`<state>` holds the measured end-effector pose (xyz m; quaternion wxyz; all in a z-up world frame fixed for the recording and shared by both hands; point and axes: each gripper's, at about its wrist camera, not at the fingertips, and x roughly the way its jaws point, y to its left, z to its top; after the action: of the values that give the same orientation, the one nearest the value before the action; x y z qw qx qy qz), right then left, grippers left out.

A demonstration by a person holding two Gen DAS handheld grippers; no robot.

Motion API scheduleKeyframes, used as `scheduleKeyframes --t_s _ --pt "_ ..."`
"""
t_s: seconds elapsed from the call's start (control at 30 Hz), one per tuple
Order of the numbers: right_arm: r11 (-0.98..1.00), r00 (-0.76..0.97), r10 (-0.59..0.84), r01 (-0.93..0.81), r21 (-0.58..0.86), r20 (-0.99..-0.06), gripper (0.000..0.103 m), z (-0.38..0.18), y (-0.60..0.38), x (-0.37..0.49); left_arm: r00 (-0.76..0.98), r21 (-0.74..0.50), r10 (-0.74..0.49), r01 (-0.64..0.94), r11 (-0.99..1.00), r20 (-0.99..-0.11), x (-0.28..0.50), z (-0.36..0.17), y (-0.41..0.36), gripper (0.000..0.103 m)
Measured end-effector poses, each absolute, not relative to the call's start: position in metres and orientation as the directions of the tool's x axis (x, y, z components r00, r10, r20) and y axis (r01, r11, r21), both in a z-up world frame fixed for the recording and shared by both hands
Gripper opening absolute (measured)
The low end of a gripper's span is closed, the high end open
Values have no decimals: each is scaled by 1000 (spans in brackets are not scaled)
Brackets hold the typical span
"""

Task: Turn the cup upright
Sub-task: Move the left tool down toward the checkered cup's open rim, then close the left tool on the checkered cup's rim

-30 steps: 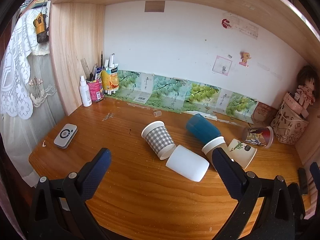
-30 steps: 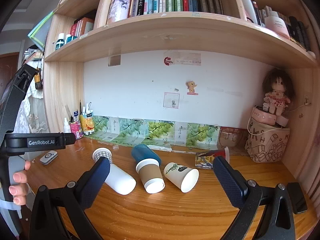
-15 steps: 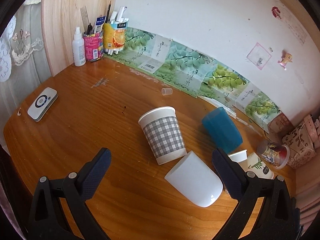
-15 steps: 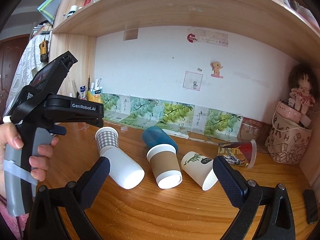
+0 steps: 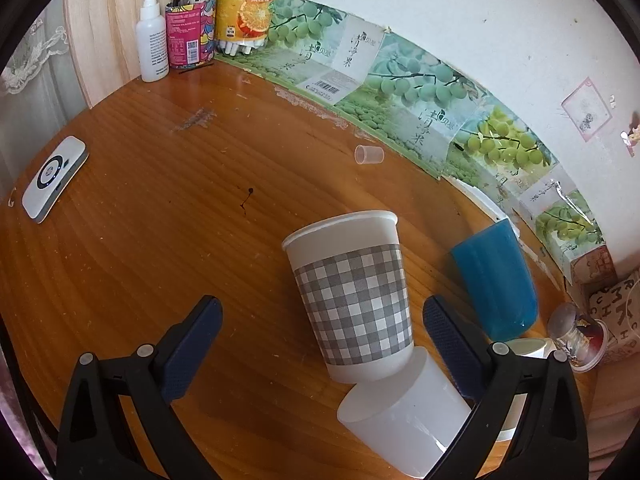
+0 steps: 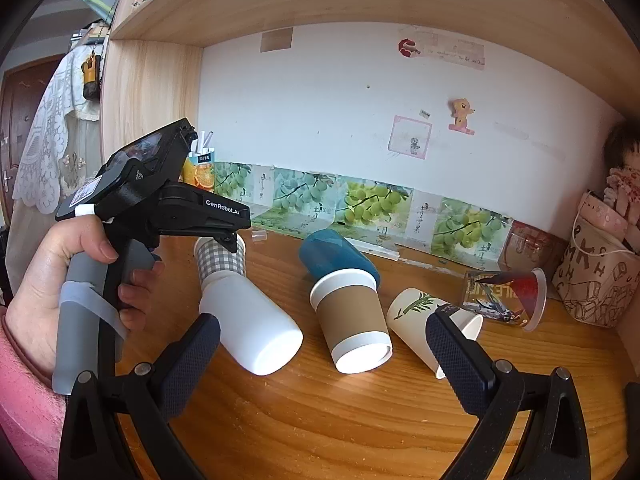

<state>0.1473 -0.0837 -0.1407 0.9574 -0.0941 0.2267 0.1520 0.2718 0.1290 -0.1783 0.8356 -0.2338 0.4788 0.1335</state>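
A grey checked paper cup (image 5: 354, 292) lies on its side on the wooden desk (image 5: 140, 200), its mouth toward the wall. My left gripper (image 5: 320, 320) is open, low over the desk, with the cup's base end between its fingers and no contact visible. The right wrist view shows this gripper (image 6: 224, 236) above the checked cup (image 6: 220, 258). A plain white cup (image 6: 252, 320) lies against the checked cup's base. My right gripper (image 6: 322, 344) is open and empty, nearer the front edge, facing a brown-sleeved cup (image 6: 352, 320).
A blue cup (image 6: 336, 252), a leaf-printed cup (image 6: 424, 316) and a clear printed cup (image 6: 504, 292) also lie on their sides. A remote (image 5: 54, 178), spray bottle (image 5: 152, 52), pen holders (image 5: 188, 32) and a small clear cap (image 5: 368, 155) sit left and back. A printed basket (image 6: 596, 276) stands at right.
My left gripper has moved forward and down to the checked cup, which now lies between its open fingers. My right gripper has come slightly closer to the cups. The cups have not moved.
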Motion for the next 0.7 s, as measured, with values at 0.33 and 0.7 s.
scheduleKeyframes --t_s 0.33,0.7 --pt "934 826 257 -345 -90 -501 103 -150 -79 157 485 -313 -64 -453 835 -872 283 -195 136 95" --pt "925 784 316 -379 -10 -534 103 -156 -70 177 475 -341 -113 -426 838 -873 290 -201 136 72"
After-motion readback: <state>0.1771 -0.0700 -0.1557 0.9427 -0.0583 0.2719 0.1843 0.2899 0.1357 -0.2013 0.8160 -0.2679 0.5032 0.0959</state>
